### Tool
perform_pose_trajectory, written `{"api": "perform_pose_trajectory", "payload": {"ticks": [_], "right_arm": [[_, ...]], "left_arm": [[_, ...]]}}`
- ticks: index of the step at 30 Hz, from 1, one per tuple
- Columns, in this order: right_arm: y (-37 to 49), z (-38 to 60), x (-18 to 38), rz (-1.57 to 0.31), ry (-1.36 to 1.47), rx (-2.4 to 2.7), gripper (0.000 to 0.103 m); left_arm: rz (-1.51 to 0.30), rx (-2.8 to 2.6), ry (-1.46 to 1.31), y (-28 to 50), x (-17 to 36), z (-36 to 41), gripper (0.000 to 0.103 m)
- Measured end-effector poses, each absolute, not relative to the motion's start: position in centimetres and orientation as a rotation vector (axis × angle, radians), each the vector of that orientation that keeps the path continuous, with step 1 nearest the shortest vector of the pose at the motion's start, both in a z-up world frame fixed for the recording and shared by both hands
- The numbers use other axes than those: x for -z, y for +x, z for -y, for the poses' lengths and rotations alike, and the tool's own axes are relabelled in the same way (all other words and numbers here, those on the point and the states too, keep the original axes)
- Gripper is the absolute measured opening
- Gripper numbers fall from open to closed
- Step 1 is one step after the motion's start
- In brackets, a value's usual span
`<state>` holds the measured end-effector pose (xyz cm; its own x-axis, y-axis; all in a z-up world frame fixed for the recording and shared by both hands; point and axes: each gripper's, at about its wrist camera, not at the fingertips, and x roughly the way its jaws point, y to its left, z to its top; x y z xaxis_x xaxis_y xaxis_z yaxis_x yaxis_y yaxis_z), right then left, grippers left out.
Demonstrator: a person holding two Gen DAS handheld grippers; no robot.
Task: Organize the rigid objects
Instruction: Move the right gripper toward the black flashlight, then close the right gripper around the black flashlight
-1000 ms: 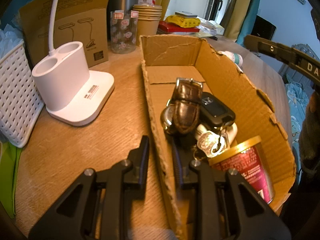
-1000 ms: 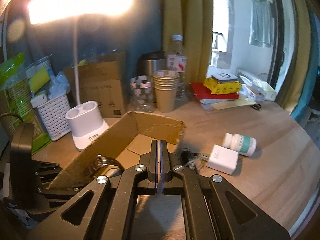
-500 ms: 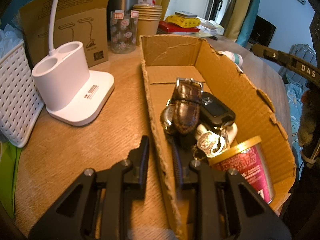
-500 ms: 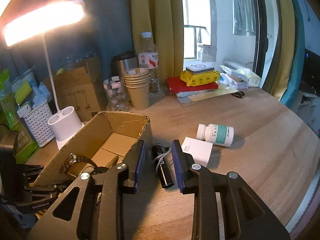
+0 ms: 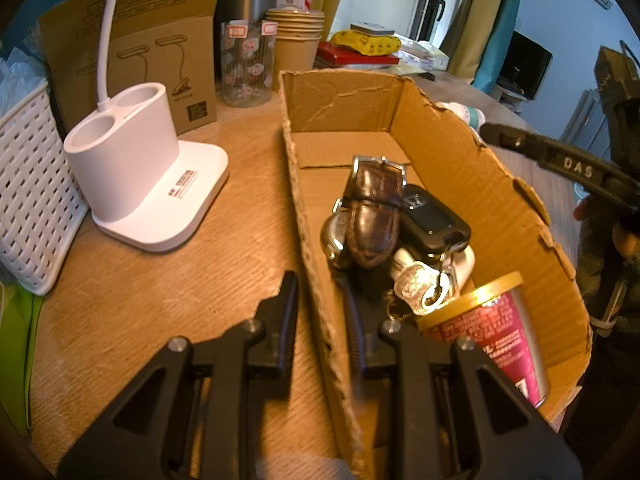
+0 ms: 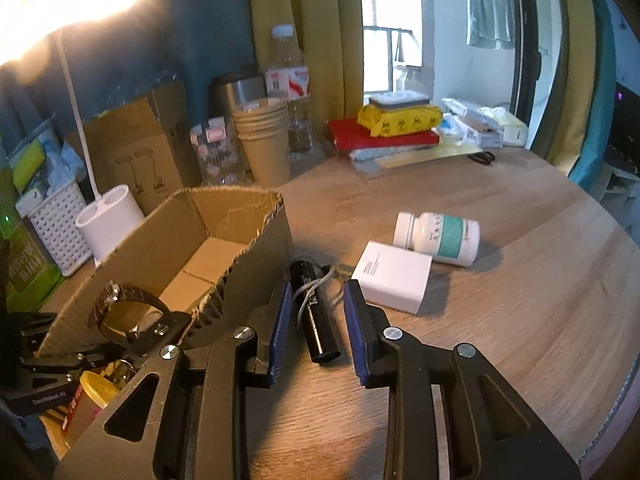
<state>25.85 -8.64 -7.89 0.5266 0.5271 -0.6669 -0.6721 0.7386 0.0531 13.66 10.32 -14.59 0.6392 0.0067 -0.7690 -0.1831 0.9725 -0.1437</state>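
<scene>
A: How is the cardboard box (image 5: 460, 168) kept steady on the surface (image 6: 500, 320)?

B: Its near left wall is pinched by the left tool (image 5: 320, 312), one finger outside and one inside, closed down to the thickness of the cardboard. It is judged that the box is being anchored so that things can be dropped in without it sliding.

A: What has been gathered inside?

B: A brown leather watch (image 5: 370, 216), a black car key (image 5: 430, 216) with a bunch of keys, and a red tin with a yellow lid (image 5: 492, 328) are seen at the near end; the far end is bare.

A: And the right tool (image 6: 316, 320)?

B: It is held partly open and low over the surface, its blue pads on either side of a black flashlight (image 6: 314, 312) lying just right of the box. Nothing is gripped; the pads are not pressed on the flashlight.

A: Why is it placed so?

B: The flashlight is probably the next thing to be picked up and boxed.

A: What is in the way?

B: The box wall is just beside the left pad, and a white adapter (image 6: 394, 276) lies near the right pad, so room is tight. A grey cord is looped over the flashlight and could be caught. A white pill bottle (image 6: 438, 236) is left lying beyond the adapter. A white lamp base (image 5: 140, 172) and a basket (image 5: 28, 192) stand left of the box, clear of the work.
</scene>
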Motion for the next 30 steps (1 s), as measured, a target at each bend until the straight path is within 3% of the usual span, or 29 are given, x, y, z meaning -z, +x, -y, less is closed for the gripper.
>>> {"api": "perform_pose_trajectory", "payload": {"ticks": [8,30], "right_arm": [[26.7,7.3,10.2,-0.789,-0.258,-0.741,0.034],[28.6,5.6,12.5,-0.882,-0.306,-0.732,0.034]], "left_arm": [[-0.873,-0.109,-0.217,13.7,14.6,-10.3,0.025],[-0.873,-0.109,-0.216,13.7,14.6,-10.3,0.025]]}}
